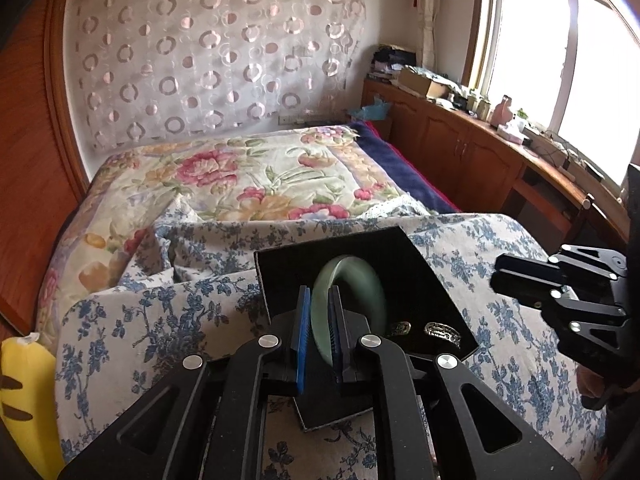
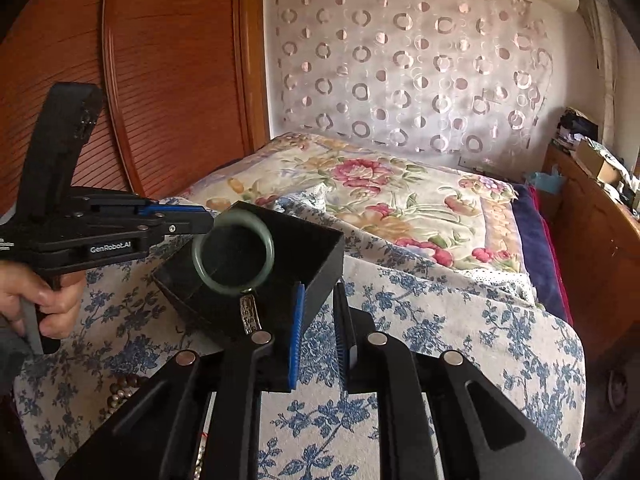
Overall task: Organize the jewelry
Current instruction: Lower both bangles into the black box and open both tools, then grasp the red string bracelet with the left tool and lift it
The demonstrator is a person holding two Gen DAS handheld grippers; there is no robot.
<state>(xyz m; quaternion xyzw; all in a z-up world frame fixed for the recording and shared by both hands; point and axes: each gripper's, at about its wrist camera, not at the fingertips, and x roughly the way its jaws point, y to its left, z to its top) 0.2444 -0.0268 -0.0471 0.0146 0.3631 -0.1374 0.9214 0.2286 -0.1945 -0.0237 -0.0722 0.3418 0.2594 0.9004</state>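
Bangle (image 1: 347, 307), pale green jade, is clamped between the blue pads (image 1: 301, 344) of the left tongs (image 1: 320, 340) and held above a black tray (image 1: 404, 276), near the tray's left edge. In the right wrist view the bangle (image 2: 233, 251) is seen as a full ring in front of the tray (image 2: 316, 256), gripped at its upper left rim by the left tongs (image 2: 204, 220). 2 silver ornaments (image 1: 444, 332) lie in the tray's near right corner. The tray rests on a blue-flowered cloth (image 1: 160, 312) spread over the foot of a bed (image 1: 240, 176). The right tongs (image 2: 320, 336) are apart, with nothing between them, just beside the tray's near right edge. A string of beads (image 2: 120, 390) lies on the cloth near its left edge.
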